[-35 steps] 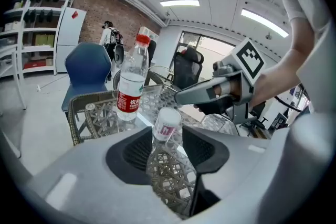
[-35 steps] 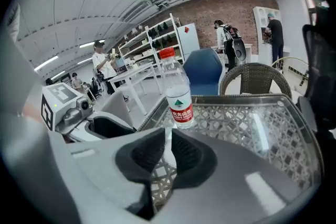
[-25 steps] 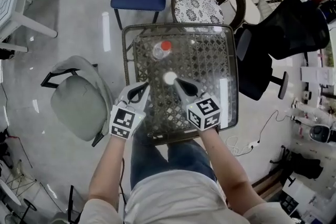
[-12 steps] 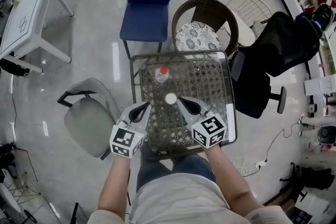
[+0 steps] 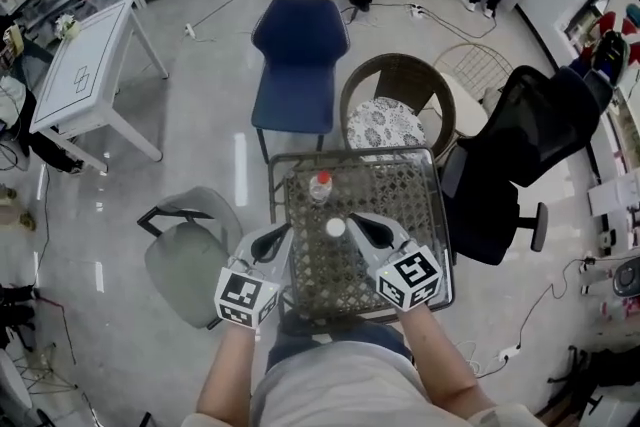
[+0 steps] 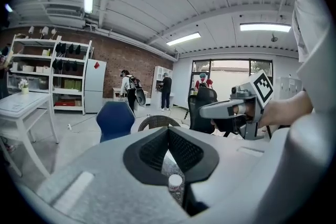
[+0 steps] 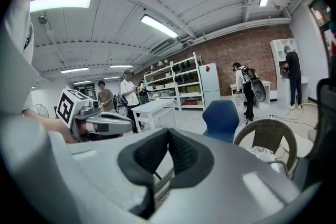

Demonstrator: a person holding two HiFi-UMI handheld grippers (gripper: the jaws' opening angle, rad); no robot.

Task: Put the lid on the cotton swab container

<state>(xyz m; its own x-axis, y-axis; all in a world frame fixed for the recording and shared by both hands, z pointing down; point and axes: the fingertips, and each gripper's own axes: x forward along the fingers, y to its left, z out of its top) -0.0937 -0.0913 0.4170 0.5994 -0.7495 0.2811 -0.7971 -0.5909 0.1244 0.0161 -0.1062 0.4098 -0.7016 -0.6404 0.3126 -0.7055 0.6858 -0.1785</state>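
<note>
On the wicker, glass-topped table [image 5: 405,200], a clear round container with a red top [image 5: 320,185] stands toward the far left. A white round piece [image 5: 336,228] lies nearer to me, in the middle. My left gripper [image 5: 284,234] hangs shut and empty over the table's left edge, left of the white piece. My right gripper [image 5: 353,219] is also shut and empty, close to the right of it. In the left gripper view the shut jaws [image 6: 168,131] frame the white piece [image 6: 175,181] below them. The right gripper view shows its shut jaws [image 7: 168,134] raised, with the left gripper [image 7: 102,123] beside them.
Around the table stand a blue chair [image 5: 300,55], a wicker chair with a patterned cushion [image 5: 385,125], a black office chair [image 5: 520,145] at the right and a grey chair [image 5: 185,255] at the left. A white table [image 5: 85,75] stands far left. People stand at the back.
The head view has pulled up and back, so the table looks smaller and more of the room shows. Both grippers stay shut beside the white piece.
</note>
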